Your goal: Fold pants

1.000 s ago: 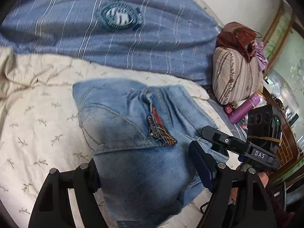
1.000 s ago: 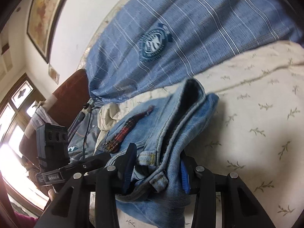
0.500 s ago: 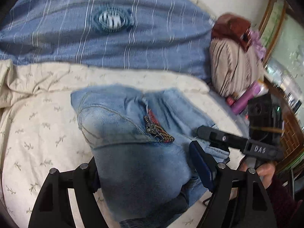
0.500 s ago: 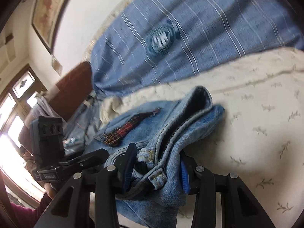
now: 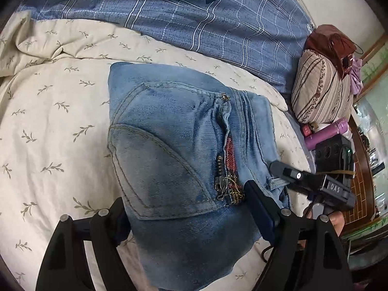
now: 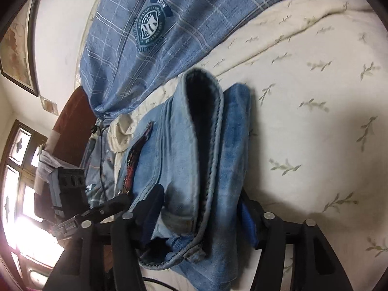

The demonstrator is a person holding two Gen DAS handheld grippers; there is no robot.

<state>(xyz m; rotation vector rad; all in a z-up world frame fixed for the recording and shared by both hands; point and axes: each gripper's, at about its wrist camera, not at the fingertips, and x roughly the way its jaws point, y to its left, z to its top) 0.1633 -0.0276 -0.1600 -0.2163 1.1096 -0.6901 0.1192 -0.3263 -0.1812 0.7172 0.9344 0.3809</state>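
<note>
While each hand-held gripper, left (image 5: 186,218) and right (image 6: 201,213), clamps the folded light-blue denim pants (image 5: 184,145), lower them evenly onto the cream leaf-print bed (image 5: 48,121).

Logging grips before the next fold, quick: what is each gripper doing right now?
Left gripper: closed on the folded jeans.
Right gripper: closed on the same jeans, at the waistband end.
</note>
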